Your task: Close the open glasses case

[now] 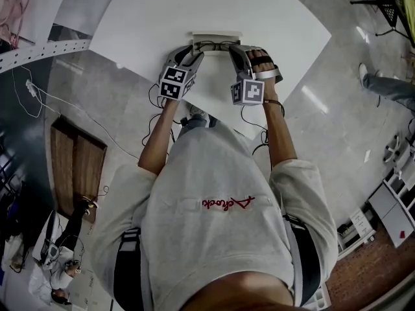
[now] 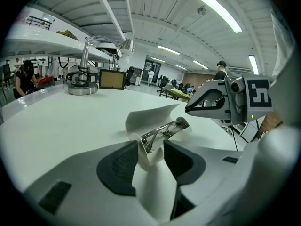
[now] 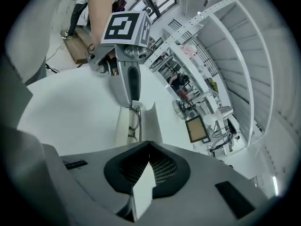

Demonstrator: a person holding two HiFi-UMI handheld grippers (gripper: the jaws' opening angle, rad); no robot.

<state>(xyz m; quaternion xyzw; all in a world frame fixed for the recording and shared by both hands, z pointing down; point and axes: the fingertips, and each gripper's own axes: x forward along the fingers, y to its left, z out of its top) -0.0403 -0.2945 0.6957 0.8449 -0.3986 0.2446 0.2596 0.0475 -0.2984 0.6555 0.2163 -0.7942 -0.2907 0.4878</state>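
Note:
A white glasses case (image 1: 214, 39) lies open on the white table (image 1: 162, 18), with one gripper at each end. In the left gripper view the case's near end (image 2: 149, 160) sits between the dark pads of my left gripper (image 2: 150, 147), which is shut on it. Thin metal glasses (image 2: 162, 130) lie inside, and the lid (image 2: 150, 116) stands raised behind them. My right gripper (image 3: 149, 149) is shut on a thin white flap of the case (image 3: 143, 187). Beyond it are the case's trough (image 3: 123, 124), the glasses (image 3: 135, 121) and the left gripper (image 3: 129, 102).
A metal stand on a round base (image 2: 82, 79) and a framed board (image 2: 111, 79) stand at the table's far side. The table's near edge runs close to the person's body (image 1: 214, 109). Cables (image 1: 39, 96) trail over the floor to the left.

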